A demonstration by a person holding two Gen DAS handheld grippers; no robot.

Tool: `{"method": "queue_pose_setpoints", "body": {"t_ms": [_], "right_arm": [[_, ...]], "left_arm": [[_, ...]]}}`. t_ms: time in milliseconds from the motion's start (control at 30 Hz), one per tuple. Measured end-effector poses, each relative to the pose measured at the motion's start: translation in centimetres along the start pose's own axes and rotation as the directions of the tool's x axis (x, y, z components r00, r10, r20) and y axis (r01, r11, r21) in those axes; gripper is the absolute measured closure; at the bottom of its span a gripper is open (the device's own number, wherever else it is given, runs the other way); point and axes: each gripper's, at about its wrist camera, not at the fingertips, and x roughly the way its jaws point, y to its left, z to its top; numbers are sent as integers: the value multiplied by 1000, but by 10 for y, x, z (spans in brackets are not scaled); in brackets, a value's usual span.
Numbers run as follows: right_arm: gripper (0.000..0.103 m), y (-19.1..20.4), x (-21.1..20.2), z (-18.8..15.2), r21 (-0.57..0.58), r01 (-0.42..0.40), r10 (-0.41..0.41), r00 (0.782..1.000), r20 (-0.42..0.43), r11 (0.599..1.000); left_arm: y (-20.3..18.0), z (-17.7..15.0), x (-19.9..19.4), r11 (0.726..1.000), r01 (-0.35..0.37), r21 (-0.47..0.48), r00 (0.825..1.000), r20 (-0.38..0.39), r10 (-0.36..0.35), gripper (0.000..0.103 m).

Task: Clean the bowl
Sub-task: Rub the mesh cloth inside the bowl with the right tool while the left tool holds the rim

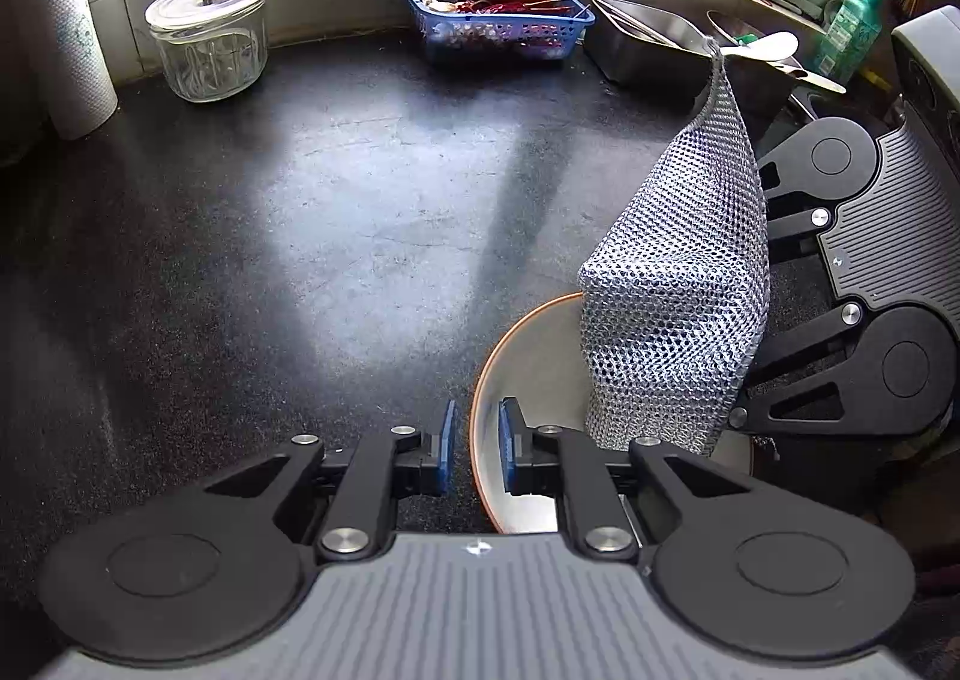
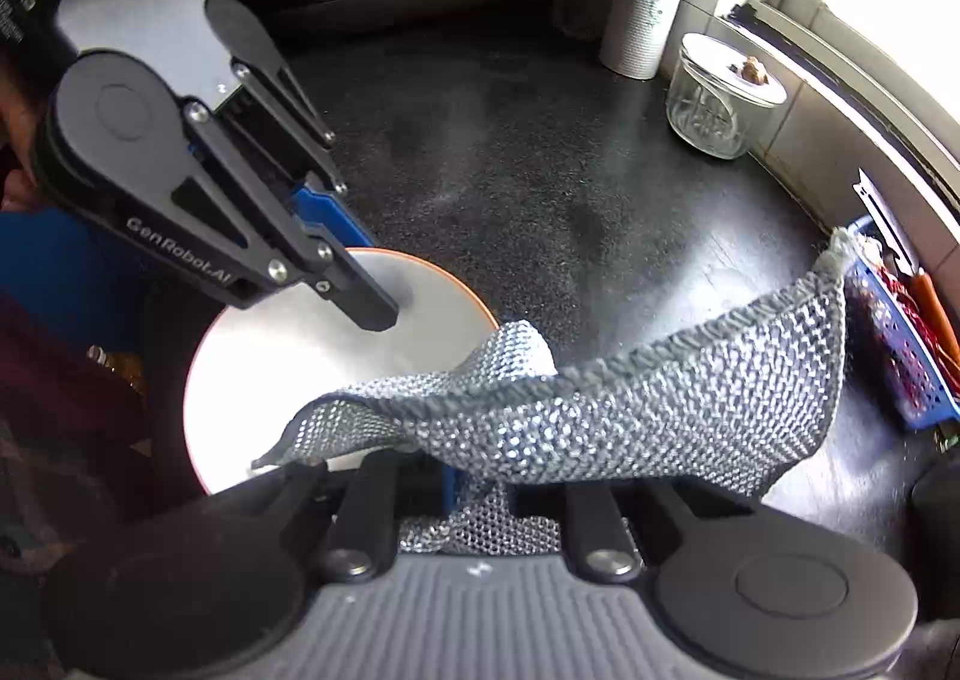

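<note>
Two grippers: both work at one bowl (image 1: 528, 380) on the dark counter (image 1: 336, 236).
Left gripper (image 1: 477, 446): clamped on the bowl's orange rim, at 6 o'clock in its view.
Right gripper (image 2: 480, 491): clenched on the grey mesh cloth (image 2: 660, 410).
Cloth: drapes over the bowl's edge, at 3 o'clock from the bowl.
Far edge: glass jar (image 1: 207, 41), blue basket (image 1: 501, 29).
</note>
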Motion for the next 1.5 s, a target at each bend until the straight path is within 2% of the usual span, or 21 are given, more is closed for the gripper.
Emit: {"method": "queue_pose_setpoints", "body": {"t_ms": [67,200,233,333,500,667,733,833,933,1033,1133,1167,1233,1300,1367,1433,1500], "right_arm": [[87,3,-1,1,-34,2,-1,1000,5,999],[87,1,0,2,-23,-10,10,1000,3,1000],[87,0,1,2,-14,-12,12,1000,4,1000],[87,-2,1,2,17,-15,15,1000,8,1000],[90,-16,1,6,149,-28,23,999,37,988],[91,-36,7,8,317,-40,31,999,31,948],[91,-44,8,5,411,-56,47,998,31,910],[93,-52,7,-5,570,-83,69,997,46,818],[91,-51,3,-16,666,-93,75,996,57,740],[89,-48,0,-31,767,-116,77,993,87,631],[89,-43,4,-39,823,-134,73,991,112,552],[89,-43,6,-38,824,-134,70,991,115,551],[89,-42,7,-31,792,-119,61,993,104,598],[89,-36,9,-18,706,-68,34,997,62,705],[88,-30,10,-8,609,-18,4,1000,25,793],[88,-28,10,-3,549,-5,-3,1000,14,836],[88,-22,9,7,435,21,-22,1000,-4,900]], "left_arm": [[-1,0,2,1000,11,12,1000,-13,-11,90],[-5,-1,4,999,10,46,1000,-24,-9,90],[-4,-1,3,999,8,45,1000,-22,-7,96],[0,-4,0,1000,18,25,1000,1,-18,99],[-3,0,-8,999,-39,19,997,73,37,99],[0,6,-7,994,-103,-26,988,115,105,99],[-2,5,-8,990,-132,-48,980,142,138,99],[-2,2,-9,983,-151,-104,972,164,166,99],[-2,-3,-10,974,-167,-150,965,179,193,98],[-3,-9,-11,966,-183,-183,959,185,216,99],[-1,-11,-12,962,-188,-198,958,181,224,98],[0,-10,-12,963,-186,-193,960,176,220,98],[-1,-8,-13,968,-184,-168,963,166,212,97],[-2,-6,-13,973,-184,-140,968,145,203,96],[-2,-4,-12,976,-180,-119,974,117,194,95],[2,-3,-11,982,-162,-97,981,90,171,95],[4,-2,-9,986,-151,-70,986,65,156,95]]}}
